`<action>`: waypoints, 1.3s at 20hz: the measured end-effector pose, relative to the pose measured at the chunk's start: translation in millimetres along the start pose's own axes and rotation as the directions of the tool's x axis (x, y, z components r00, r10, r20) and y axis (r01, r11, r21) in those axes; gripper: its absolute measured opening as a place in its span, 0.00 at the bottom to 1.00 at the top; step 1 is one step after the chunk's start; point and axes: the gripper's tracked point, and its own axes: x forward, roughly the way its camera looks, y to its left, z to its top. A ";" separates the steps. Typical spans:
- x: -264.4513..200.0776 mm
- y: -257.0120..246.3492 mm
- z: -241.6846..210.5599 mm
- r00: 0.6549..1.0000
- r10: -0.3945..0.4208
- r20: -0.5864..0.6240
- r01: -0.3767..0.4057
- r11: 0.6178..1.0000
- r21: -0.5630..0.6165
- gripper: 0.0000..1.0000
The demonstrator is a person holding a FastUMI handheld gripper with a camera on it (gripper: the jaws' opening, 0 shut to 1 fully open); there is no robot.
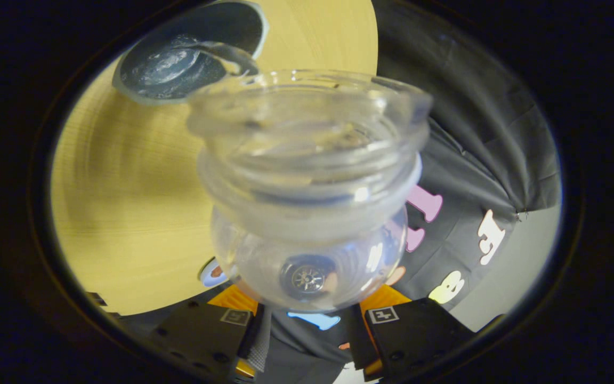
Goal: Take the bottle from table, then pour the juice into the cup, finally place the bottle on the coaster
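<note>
Pouring: I hold the clear bottle [307, 213] pinched in my tool [312, 325], mouth tipped toward the cup [179, 61] beyond; overshooting its rim would wet the bench [126, 213].
</note>
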 end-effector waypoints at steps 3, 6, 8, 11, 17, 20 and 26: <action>1.9 -3.0 0.5 1.000 -0.004 0.003 0.004 1.000 -0.008 0.65; 2.4 -9.4 1.4 1.000 -0.026 0.009 0.027 0.999 -0.022 0.65; 4.6 -13.5 2.2 0.999 -0.030 0.013 0.030 0.999 -0.024 0.65; 6.0 -15.1 2.3 0.999 -0.029 0.017 0.030 0.999 -0.035 0.65; 4.9 -15.0 6.6 0.999 -0.032 0.030 0.034 0.997 -0.069 0.65; 6.8 -16.4 8.8 0.999 -0.036 0.037 0.039 0.996 -0.082 0.65; 12.6 -19.4 9.2 0.998 -0.042 0.040 0.046 0.994 -0.103 0.65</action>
